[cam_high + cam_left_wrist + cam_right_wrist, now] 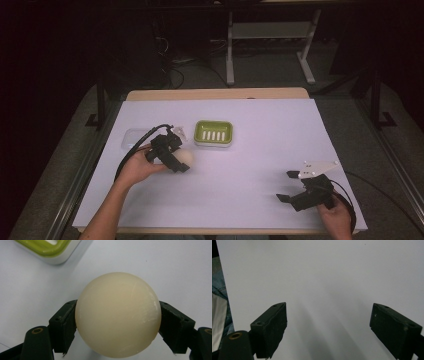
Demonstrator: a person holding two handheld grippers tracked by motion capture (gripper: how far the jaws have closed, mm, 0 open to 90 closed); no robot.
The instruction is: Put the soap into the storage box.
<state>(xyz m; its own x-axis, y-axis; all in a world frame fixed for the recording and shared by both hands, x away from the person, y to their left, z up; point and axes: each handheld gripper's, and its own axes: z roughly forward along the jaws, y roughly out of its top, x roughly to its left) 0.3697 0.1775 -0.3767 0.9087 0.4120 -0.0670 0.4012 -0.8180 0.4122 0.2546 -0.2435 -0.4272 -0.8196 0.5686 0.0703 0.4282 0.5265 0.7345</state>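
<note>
In a dim room, the left gripper (181, 162) is pinching a cream ball (117, 315) over the white-covered desk (260, 150), while the right gripper (287, 186) is resting with its fingers spread.

Overhead forward-down view, two close table-level views

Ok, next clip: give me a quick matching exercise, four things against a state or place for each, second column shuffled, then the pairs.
Things:
1. cream ball
2. green soap dish
3. right gripper
4. clear lid

States or places:
A. open, nothing between the jaws
B. clamped in the left gripper
C. on the table behind the left gripper
D. near the table's middle, nothing in it

Pairs: 1-B, 2-D, 3-A, 4-C
</note>
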